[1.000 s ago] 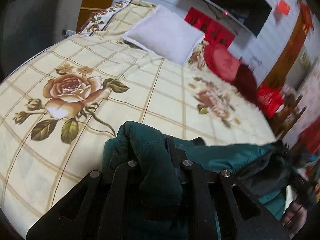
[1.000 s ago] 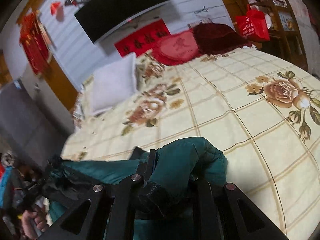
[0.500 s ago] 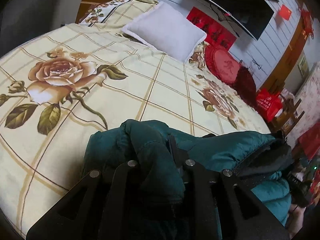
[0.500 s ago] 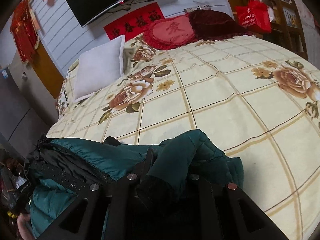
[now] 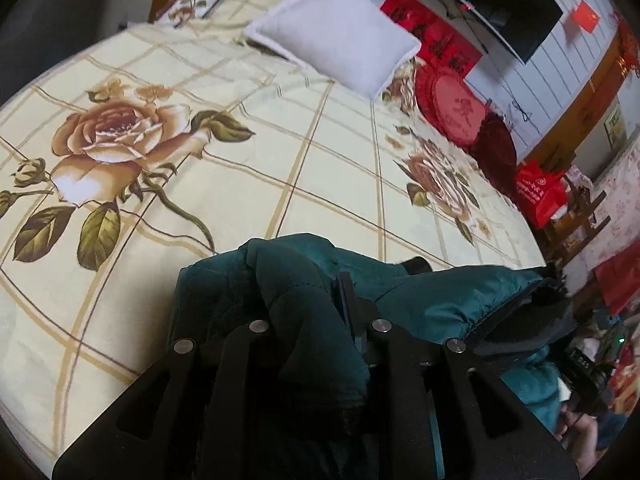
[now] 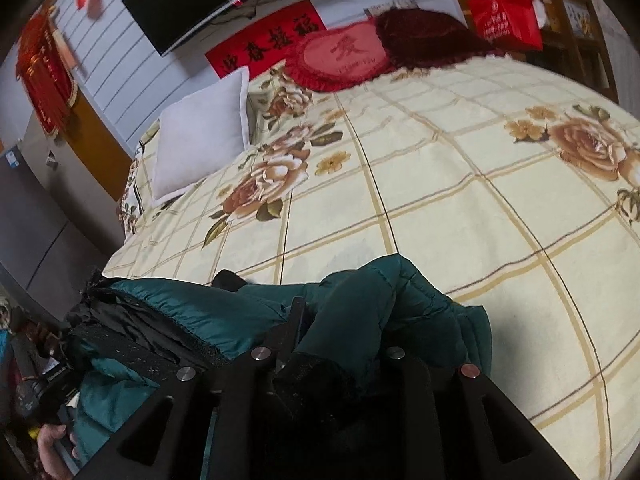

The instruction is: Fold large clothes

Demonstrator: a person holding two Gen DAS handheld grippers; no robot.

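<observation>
A large teal padded jacket [image 5: 432,300] with a black lining lies bunched at the near edge of a rose-patterned bed sheet [image 5: 320,180]. My left gripper [image 5: 308,300] has a thick fold of the jacket between its fingers; its jaws are opening. In the right wrist view the same jacket [image 6: 240,308] stretches off to the left. My right gripper [image 6: 340,320] also has a fold between its fingers, and its jaws are opening. Cloth covers one finger of each gripper.
A white pillow [image 5: 336,36] and a red heart cushion [image 5: 456,108] lie at the far end of the bed, with a dark red cushion [image 6: 424,36] beside them. A red bag [image 6: 504,12] hangs past the bed. A person's hand [image 6: 52,448] shows at lower left.
Both grippers have sunk toward the bed with the jacket, and more of the jacket now rests on the sheet. The folds between the fingers look a little looser.
</observation>
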